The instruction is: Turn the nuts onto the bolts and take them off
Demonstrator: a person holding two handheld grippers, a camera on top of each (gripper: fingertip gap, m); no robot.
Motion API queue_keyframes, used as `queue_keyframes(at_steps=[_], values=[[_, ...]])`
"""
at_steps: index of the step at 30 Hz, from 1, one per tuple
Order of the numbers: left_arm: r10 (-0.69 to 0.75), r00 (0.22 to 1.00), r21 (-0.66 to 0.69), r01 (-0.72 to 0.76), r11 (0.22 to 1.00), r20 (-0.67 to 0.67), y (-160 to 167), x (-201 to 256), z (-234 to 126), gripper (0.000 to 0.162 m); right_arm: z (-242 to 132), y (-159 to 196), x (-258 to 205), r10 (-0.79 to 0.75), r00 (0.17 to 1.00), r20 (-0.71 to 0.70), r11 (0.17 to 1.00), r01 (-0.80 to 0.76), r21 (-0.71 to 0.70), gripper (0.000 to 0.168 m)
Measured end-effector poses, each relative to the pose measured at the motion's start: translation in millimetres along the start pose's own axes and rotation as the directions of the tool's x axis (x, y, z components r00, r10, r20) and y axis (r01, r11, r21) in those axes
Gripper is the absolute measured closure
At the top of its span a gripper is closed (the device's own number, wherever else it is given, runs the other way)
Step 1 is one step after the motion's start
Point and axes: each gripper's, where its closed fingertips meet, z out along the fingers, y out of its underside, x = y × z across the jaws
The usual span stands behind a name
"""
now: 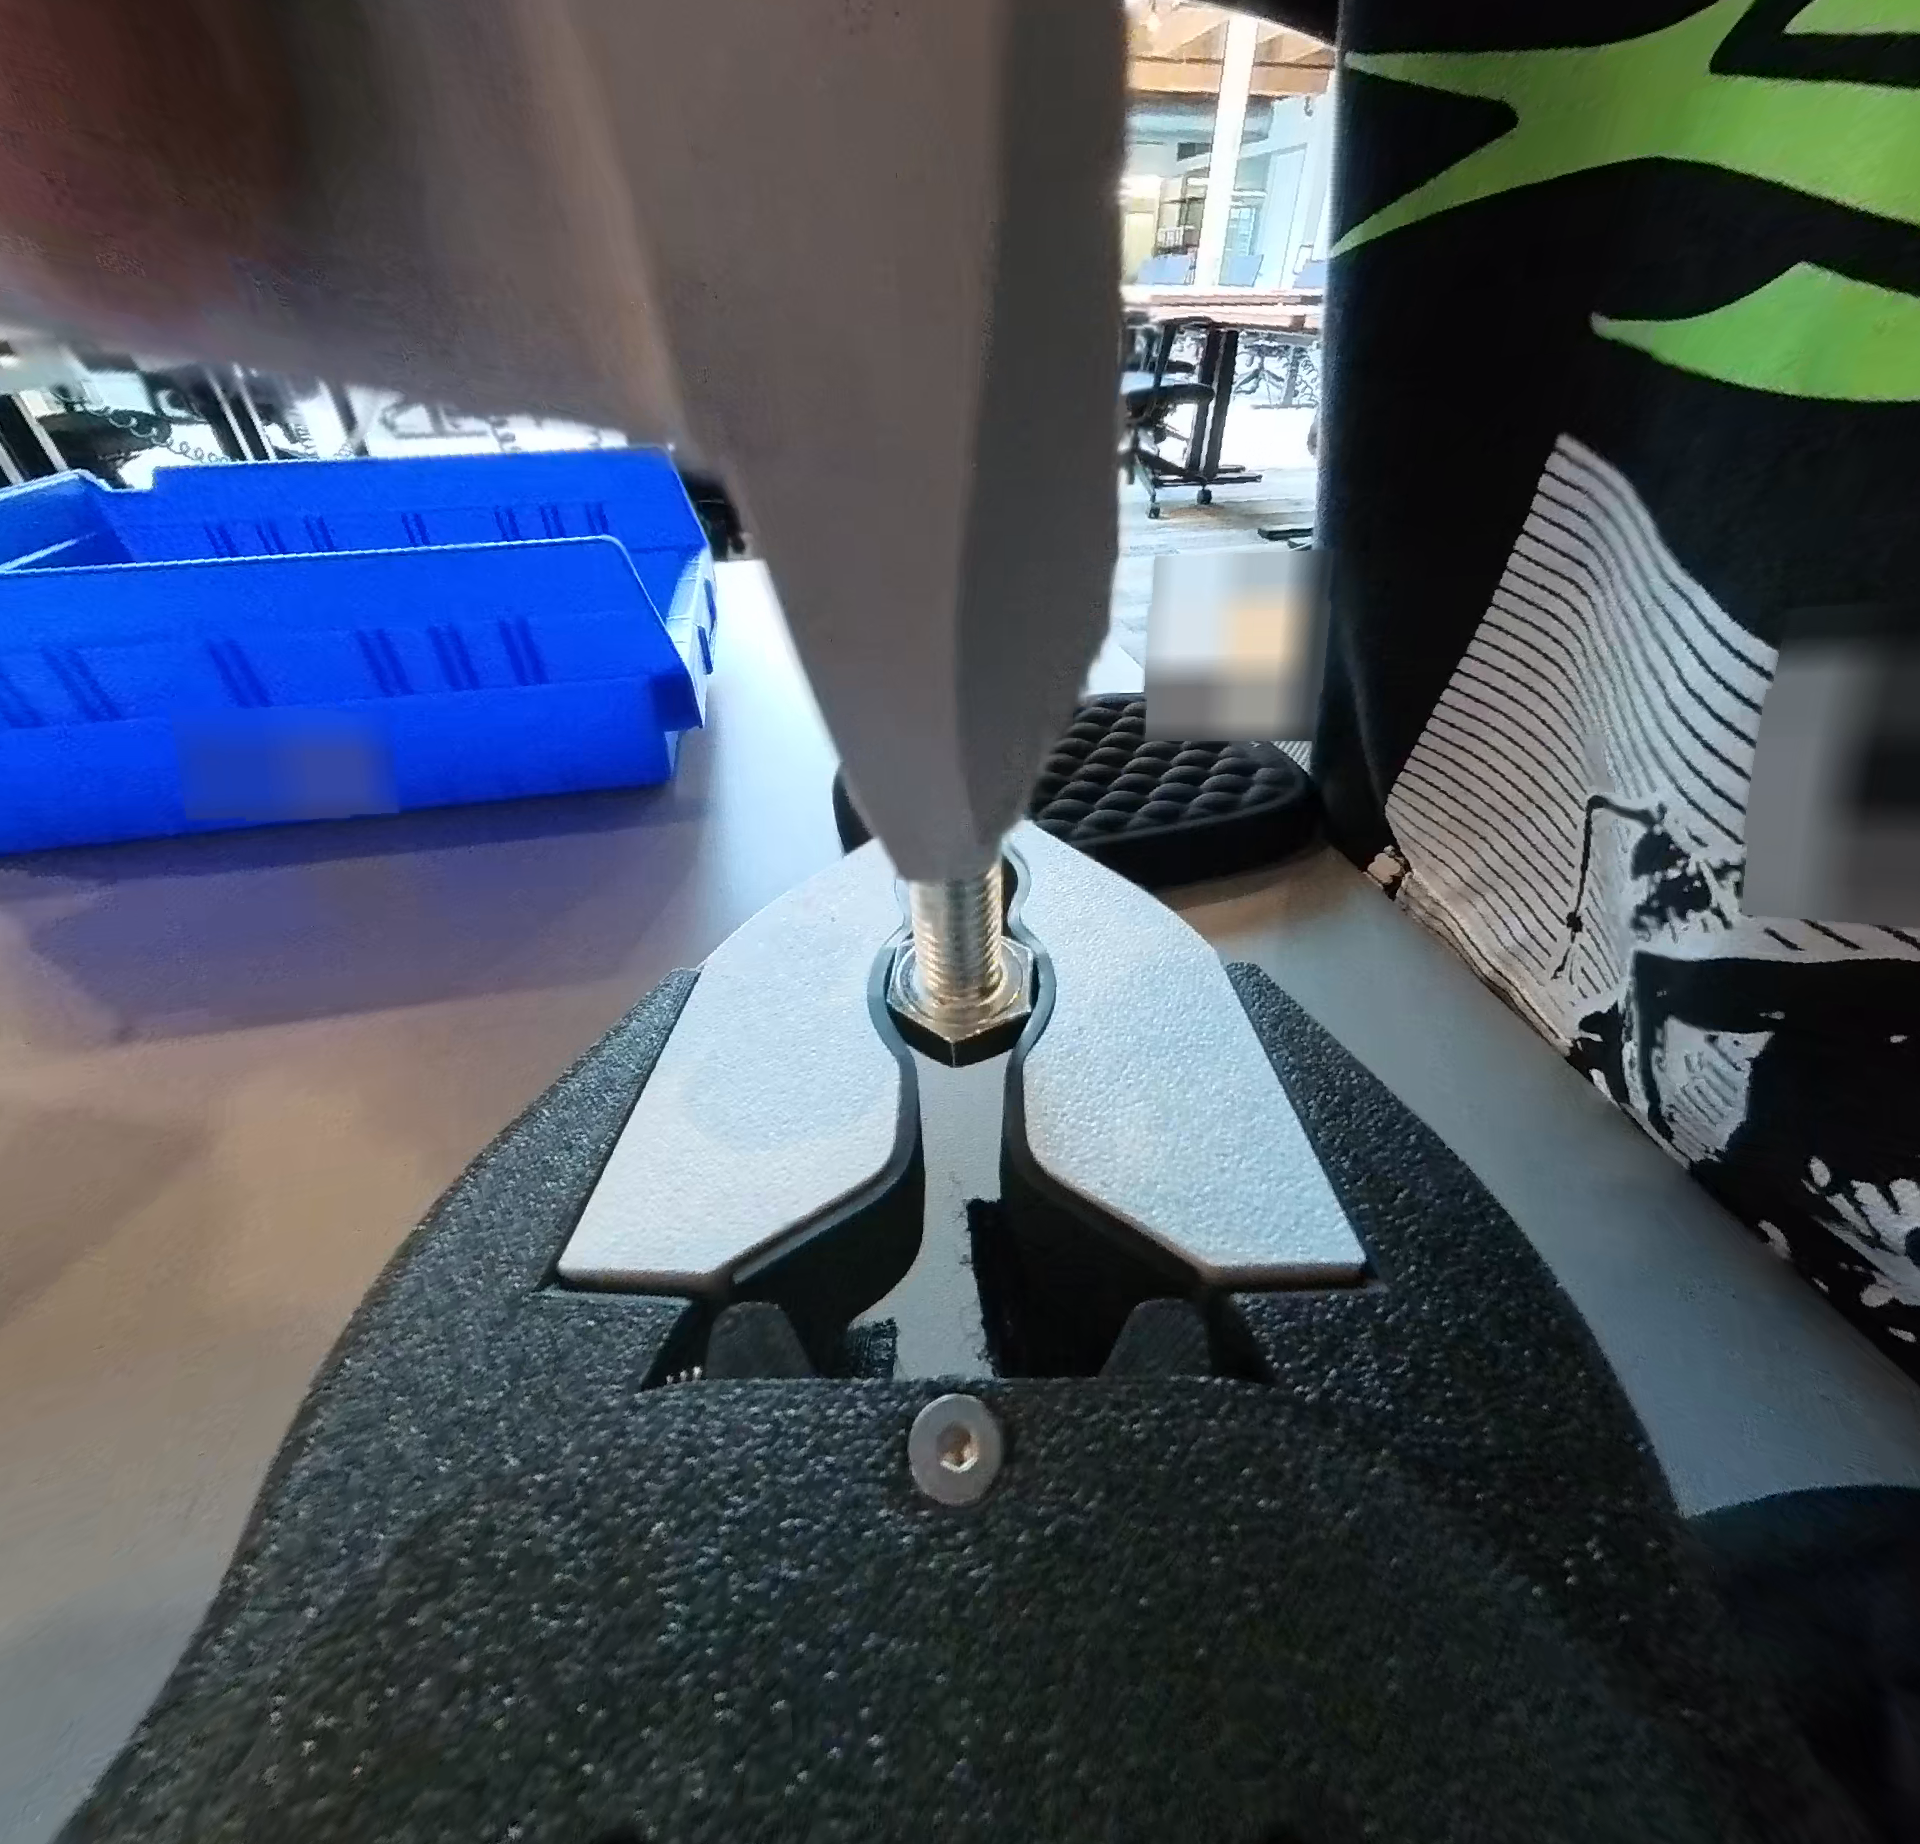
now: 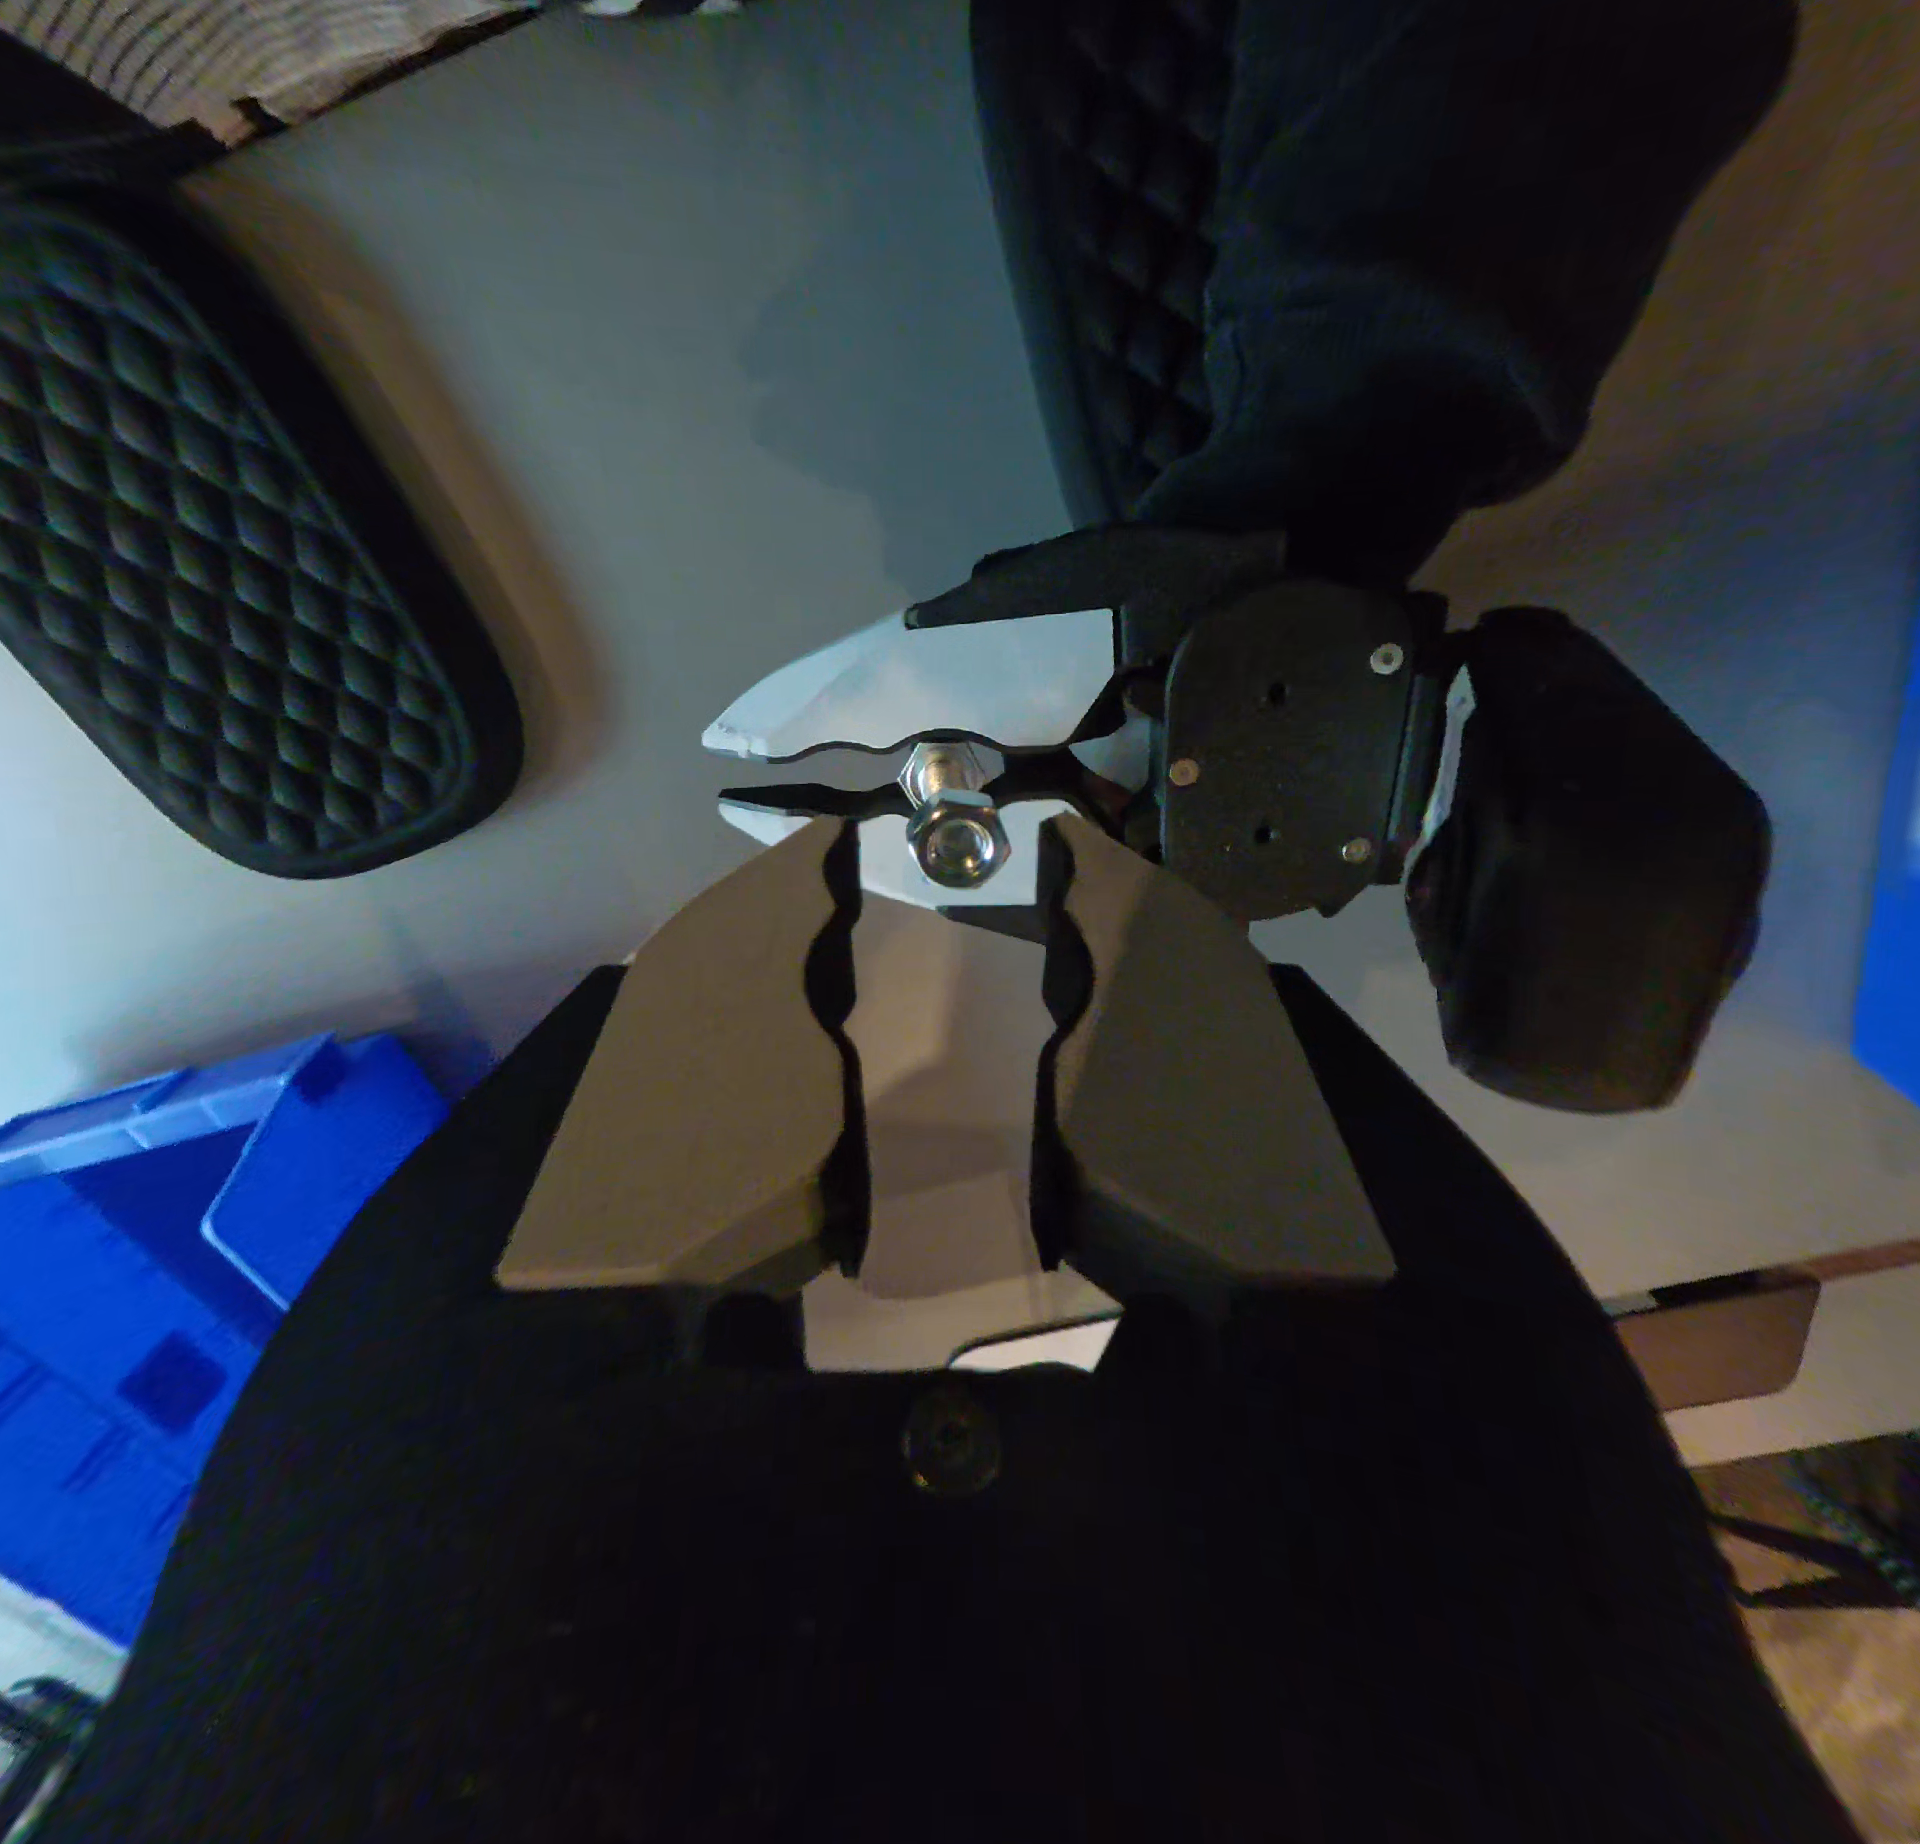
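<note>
Shiny silver bolt (image 1: 954,934) with ridges stands in a six-sided nut (image 1: 961,1005), squeezed tight by the left gripper (image 1: 961,963); the right gripper (image 2: 948,859) sits wide apart around its top

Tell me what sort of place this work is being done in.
Probably a workbench in an open-plan office or lab. A blue parts bin sits on the grey table, and behind it stand long desks and a wheeled office chair under a high ceiling.
</note>
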Motion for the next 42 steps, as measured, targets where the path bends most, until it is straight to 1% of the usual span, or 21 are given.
queue_keyframes(at_steps=[3,6,8,11,12,14,17,19,21,22,24,25,26,27,28,30,31,32,33,38,42], values=[[0.003,1.000,-0.005,-0.003,1.000,-0.001,0.7,0.3,0.4,0.152,2.8,0.8,0.6,-0.003,1.000,0.011,1.000,0.003,0.006,0.150],[-0.001,1.000,0.004,0.001,1.000,0.003,-0.6,-0.3,-0.4,0.152,1.9,0.9,2.1,0.056,0.998,-0.005,0.998,-0.056,0.023,0.151],[-0.001,1.000,0.005,0.001,1.000,0.006,-0.6,-0.7,-0.6,0.152,2.0,1.3,2.8,0.133,0.991,-0.019,0.991,-0.132,0.030,0.151],[-0.002,1.000,0.002,0.002,1.000,0.009,-0.2,-1.2,-0.5,0.152,2.2,2.6,3.0,0.326,0.945,-0.032,0.946,-0.325,0.008,0.151],[-0.004,1.000,0.003,0.004,1.000,0.011,-0.4,-1.7,-0.7,0.152,2.1,3.4,3.1,0.407,0.913,-0.038,0.913,-0.408,-0.005,0.151],[-0.004,1.000,0.005,0.004,1.000,0.015,-0.7,-2.0,-1.0,0.152,2.0,3.6,4.0,0.575,0.816,-0.051,0.817,-0.577,-0.009,0.151],[-0.001,1.000,-0.005,0.001,1.000,0.017,0.7,-2.0,-0.3,0.152,3.1,4.3,3.0,0.801,0.596,-0.055,0.597,-0.802,0.011,0.151],[0.002,1.000,-0.007,-0.002,1.000,0.014,0.9,-1.5,0.0,0.152,3.6,3.9,2.7,0.876,0.479,-0.050,0.481,-0.876,0.044,0.151],[0.000,1.000,-0.005,0.000,1.000,0.014,0.6,-1.4,-0.1,0.152,3.3,4.1,3.1,0.899,0.436,-0.046,0.438,-0.897,0.066,0.151],[-0.002,1.000,-0.001,0.002,1.000,0.015,0.0,-1.8,-0.5,0.152,3.0,4.3,4.2,0.901,0.430,-0.048,0.433,-0.898,0.075,0.151],[-0.004,1.000,0.005,0.004,1.000,0.013,-0.7,-1.7,-0.8,0.152,2.5,4.5,6.4,0.893,0.446,-0.053,0.449,-0.889,0.086,0.148],[-0.002,1.000,0.002,0.002,1.000,0.011,-0.3,-1.2,-0.5,0.152,1.8,5.0,8.5,0.878,0.474,-0.061,0.478,-0.874,0.092,0.140],[0.001,1.000,-0.001,0.000,1.000,0.008,0.0,-0.6,-0.2,0.152,0.4,5.3,10.2,0.847,0.527,-0.069,0.532,-0.842,0.095,0.134],[0.001,1.000,0.000,-0.001,1.000,0.007,-0.1,-0.3,-0.1,0.152,-1.6,5.0,10.7,0.790,0.608,-0.077,0.613,-0.784,0.094,0.131],[-0.001,1.000,0.003,0.001,1.000,0.006,-0.5,-0.4,-0.3,0.152,-4.0,5.5,11.2,0.709,0.699,-0.095,0.705,-0.704,0.089,0.128],[-0.002,1.000,0.005,0.002,1.000,0.004,-0.9,-0.2,-0.4,0.152,-7.9,8.1,8.4,0.481,0.867,-0.132,0.876,-0.480,0.038,0.125],[-0.002,1.000,0.004,0.002,1.000,0.002,-0.7,0.1,-0.2,0.152,-8.3,8.2,3.3,0.362,0.924,-0.121,0.931,-0.365,0.002,0.124],[-0.001,1.000,0.003,0.001,1.000,0.001,-0.5,0.4,0.0,0.152,-7.7,8.3,0.3,0.270,0.956,-0.112,0.962,-0.274,-0.022,0.123],[-0.001,1.000,0.003,0.001,1.000,0.000,-0.6,0.4,0.0,0.152,-6.6,7.9,-1.3,0.214,0.972,-0.100,0.975,-0.218,-0.034,0.124],[-0.001,1.000,0.002,0.001,1.000,-0.001,-0.5,0.6,0.1,0.152,-1.4,5.8,-1.7,0.093,0.995,-0.047,0.995,-0.094,-0.031,0.132],[-0.002,1.000,0.003,0.002,1.000,-0.003,-0.6,0.8,0.2,0.152,0.6,3.2,-0.3,0.046,0.999,-0.023,0.999,-0.046,-0.011,0.143]])
